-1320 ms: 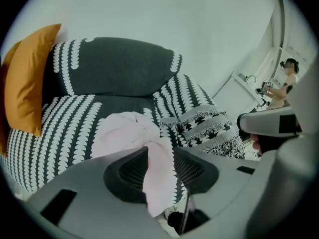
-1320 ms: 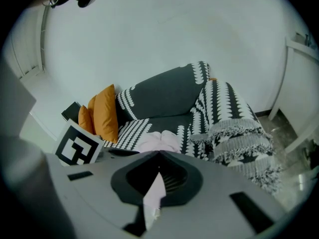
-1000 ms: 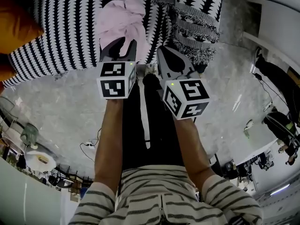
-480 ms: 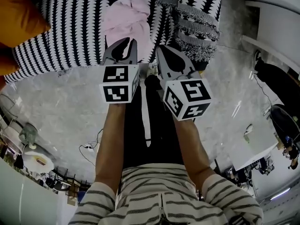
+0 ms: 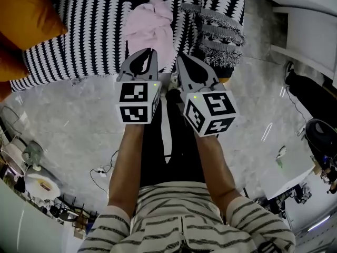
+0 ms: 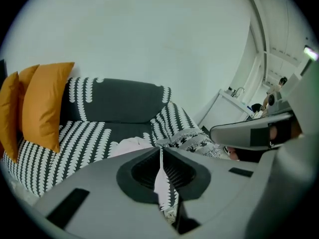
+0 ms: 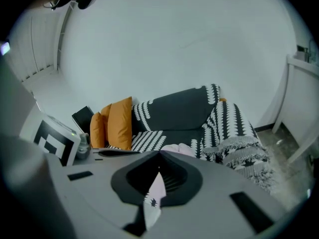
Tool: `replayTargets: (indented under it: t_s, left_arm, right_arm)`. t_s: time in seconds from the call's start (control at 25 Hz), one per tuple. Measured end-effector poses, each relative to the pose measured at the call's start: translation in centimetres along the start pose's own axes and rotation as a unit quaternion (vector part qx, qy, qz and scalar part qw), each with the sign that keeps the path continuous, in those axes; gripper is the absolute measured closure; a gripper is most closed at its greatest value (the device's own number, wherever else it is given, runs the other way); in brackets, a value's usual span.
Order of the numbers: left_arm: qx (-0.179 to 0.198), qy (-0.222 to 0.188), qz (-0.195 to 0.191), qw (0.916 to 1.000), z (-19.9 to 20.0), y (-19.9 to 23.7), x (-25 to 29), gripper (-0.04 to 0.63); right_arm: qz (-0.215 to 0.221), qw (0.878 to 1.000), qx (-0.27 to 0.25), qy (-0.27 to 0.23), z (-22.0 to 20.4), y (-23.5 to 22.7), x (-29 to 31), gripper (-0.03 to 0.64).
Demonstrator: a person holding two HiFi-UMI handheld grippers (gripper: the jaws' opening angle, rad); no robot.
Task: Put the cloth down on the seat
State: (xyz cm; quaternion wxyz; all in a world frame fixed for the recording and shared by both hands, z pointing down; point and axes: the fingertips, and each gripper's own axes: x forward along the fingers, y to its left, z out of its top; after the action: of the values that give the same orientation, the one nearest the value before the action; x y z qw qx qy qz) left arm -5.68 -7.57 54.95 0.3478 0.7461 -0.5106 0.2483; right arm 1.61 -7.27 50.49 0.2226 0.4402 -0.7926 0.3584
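The left gripper point(image 5: 151, 52), jaws closing to a slit on nothing, and the shut, empty right gripper point(image 5: 180, 58) hang side by side over open grey marbled floor point(image 5: 68, 120), near the crumpled pink cloth point(image 5: 150, 28) lying on the black-and-white patterned sofa seat point(image 5: 89, 30).

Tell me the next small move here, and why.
Probably just draw both claws back: the pink cloth already lies on the sofa seat, the left claw is closing on nothing, and the right claw is shut, empty.

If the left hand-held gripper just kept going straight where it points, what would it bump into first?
Most likely the pink cloth on the sofa seat, just ahead of the left hand-held gripper, whose jaws are closing on nothing.
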Motion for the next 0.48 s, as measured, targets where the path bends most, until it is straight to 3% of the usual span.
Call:
replayTargets:
  t_s: [0.48]
  left_arm:
    - [0.003, -0.058, -0.002, 0.9983, 3.2, -1.8, -5.3, 0.591]
  right_arm:
    - [0.007, 0.999, -0.004, -0.042, 2.9, 3.1, -3.3, 0.604]
